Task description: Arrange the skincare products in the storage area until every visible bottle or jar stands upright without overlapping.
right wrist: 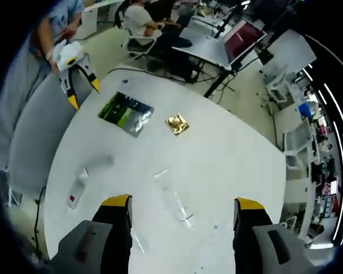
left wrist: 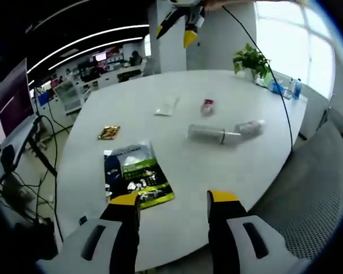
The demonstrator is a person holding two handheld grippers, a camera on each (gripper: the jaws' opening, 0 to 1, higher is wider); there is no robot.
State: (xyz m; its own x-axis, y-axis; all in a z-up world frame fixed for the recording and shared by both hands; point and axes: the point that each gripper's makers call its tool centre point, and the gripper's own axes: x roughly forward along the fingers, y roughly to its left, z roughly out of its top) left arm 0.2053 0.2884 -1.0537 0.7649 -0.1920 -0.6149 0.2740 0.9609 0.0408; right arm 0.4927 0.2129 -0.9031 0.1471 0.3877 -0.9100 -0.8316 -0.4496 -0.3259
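both grippers [left wrist: 174, 205] [right wrist: 182, 211] agape above white table [left wrist: 183, 171], clear bottle [left wrist: 208, 133] on its side

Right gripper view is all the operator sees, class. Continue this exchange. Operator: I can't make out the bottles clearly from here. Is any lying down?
Observer: Yes. The left gripper view shows a clear bottle lying on its side on the white table.
Operator: Anything next to it?
Observer: A pale tube lies at its cap end, also on its side.
Operator: What's beyond them?
Observer: A potted plant stands near the table's far edge.
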